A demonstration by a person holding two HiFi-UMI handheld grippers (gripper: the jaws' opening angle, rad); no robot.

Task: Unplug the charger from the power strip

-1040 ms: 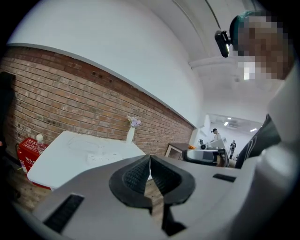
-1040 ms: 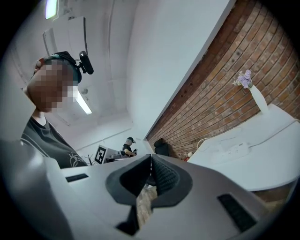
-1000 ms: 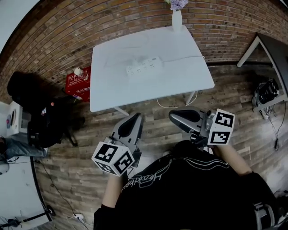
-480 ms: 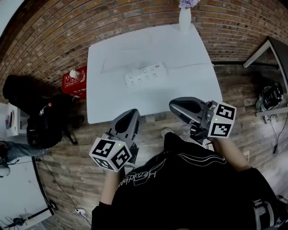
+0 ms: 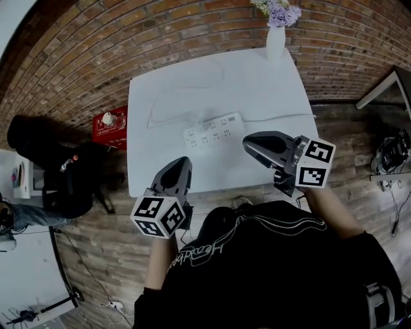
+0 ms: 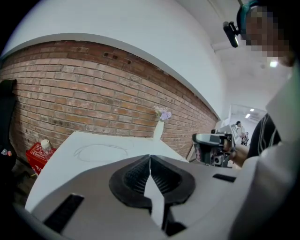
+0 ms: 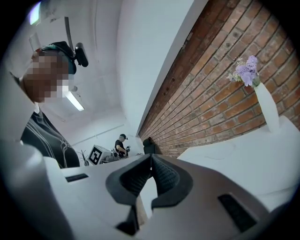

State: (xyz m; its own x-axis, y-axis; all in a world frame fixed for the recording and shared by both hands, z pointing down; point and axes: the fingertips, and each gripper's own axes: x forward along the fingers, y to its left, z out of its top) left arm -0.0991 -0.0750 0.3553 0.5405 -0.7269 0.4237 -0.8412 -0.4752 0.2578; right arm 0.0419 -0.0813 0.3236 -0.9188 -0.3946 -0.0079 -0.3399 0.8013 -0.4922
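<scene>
Rig has closed in on the desk (image 5: 192, 77): power strip (image 5: 214, 130) now just ahead of the left gripper (image 5: 182, 162) and right gripper (image 5: 248, 141), looks reachable; fingers (image 6: 133, 176) together, empty. Can't spot the charger.

Workshop-like room, brick wall (image 5: 96, 58), white table (image 5: 192, 83)

A person in a black short-sleeved top (image 5: 276, 270), with white script lettering (image 5: 204, 252) across the chest and thin white line trim (image 5: 282, 222), wears a teal headband (image 6: 242, 14) carrying a small black camera (image 6: 229, 33). The left gripper (image 5: 182, 164) and right gripper (image 5: 249, 141) each have a smooth grey shell, black ribbed pads (image 6: 133, 176) set in dark surrounds, and at the rear a white cube (image 5: 160, 216) printed with black square markers.
</scene>
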